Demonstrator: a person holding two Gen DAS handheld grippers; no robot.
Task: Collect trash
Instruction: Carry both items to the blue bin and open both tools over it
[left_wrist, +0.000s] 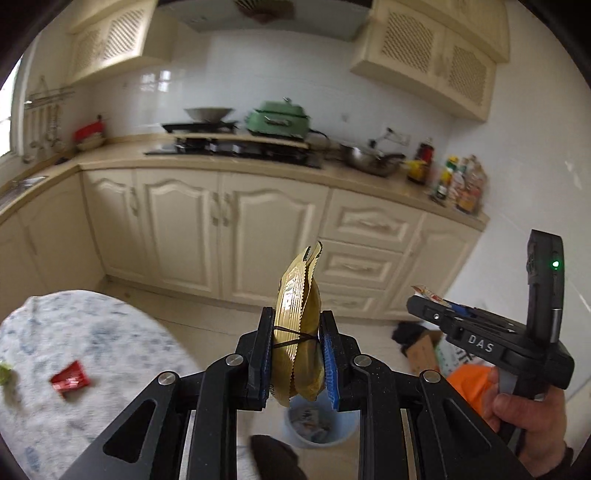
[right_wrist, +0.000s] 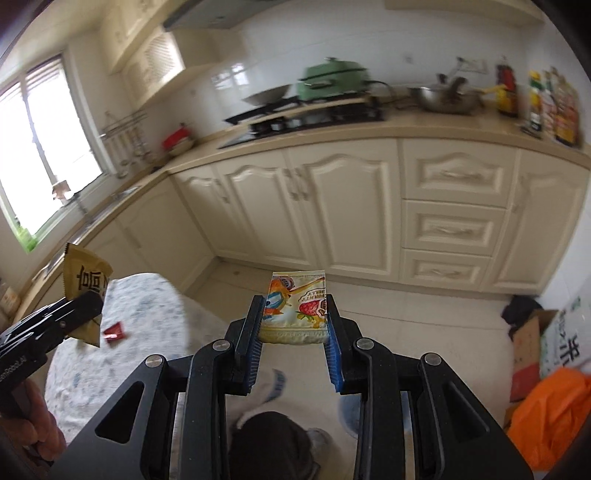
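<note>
Here, in a cream-cupboard kitchen, a red wrapper (left_wrist: 70, 377) lies on the cloth-covered bench (left_wrist: 92, 332) at left. The left gripper (left_wrist: 295, 354) has its jaws clenched on a gold packet (left_wrist: 299, 314), standing on end, long axis upright. Below it a blue bin (left_wrist: 321, 424) on the floor holds scraps. To the right, the right gripper (right_wrist: 293, 332) pinches a strawberry-print sachet (right_wrist: 295, 306) lying flat, pointing forward. An orange bag (right_wrist: 554, 413) sits far right.
</note>
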